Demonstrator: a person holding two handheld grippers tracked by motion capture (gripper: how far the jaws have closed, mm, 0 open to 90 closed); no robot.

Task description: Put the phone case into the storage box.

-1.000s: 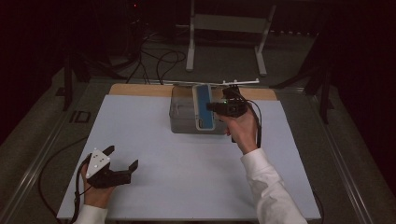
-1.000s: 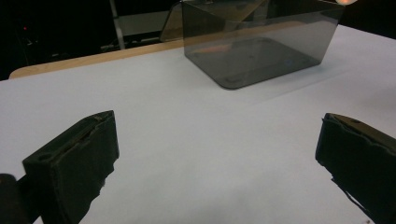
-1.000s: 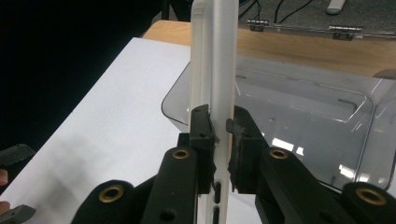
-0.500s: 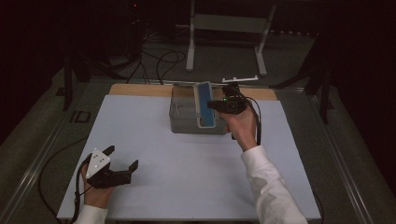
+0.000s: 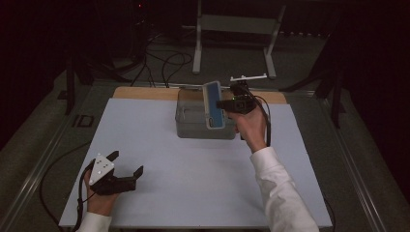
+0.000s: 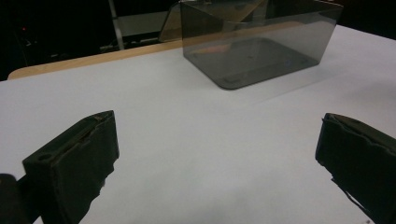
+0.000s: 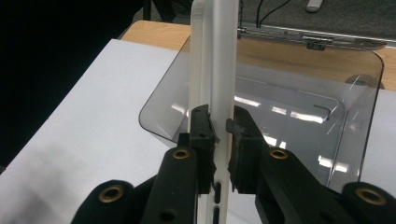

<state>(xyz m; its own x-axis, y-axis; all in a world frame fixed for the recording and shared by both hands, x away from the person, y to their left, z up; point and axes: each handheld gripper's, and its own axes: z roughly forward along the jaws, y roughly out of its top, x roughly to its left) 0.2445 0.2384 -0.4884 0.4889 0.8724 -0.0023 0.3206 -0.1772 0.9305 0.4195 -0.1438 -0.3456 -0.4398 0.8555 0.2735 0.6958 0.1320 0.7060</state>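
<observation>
Gripping: the right gripper (image 5: pixel 223 104) has its jaws pinched on the edge of a thin blue-faced lid (image 5: pixel 212 105), seen edge-on as a white slab (image 7: pixel 217 70) in the right gripper view.
Lid position: tilted nearly upright over the right part of the clear grey box (image 5: pixel 193 118), its lower end near the box's front rim.
Box: standing open on the white table sheet (image 5: pixel 193 169), toward its far edge; seen empty (image 6: pixel 254 53) in the left gripper view.
Left gripper (image 5: pixel 126 164): well apart from the box, near the sheet's near left corner, jaws spread wide with nothing between them.
</observation>
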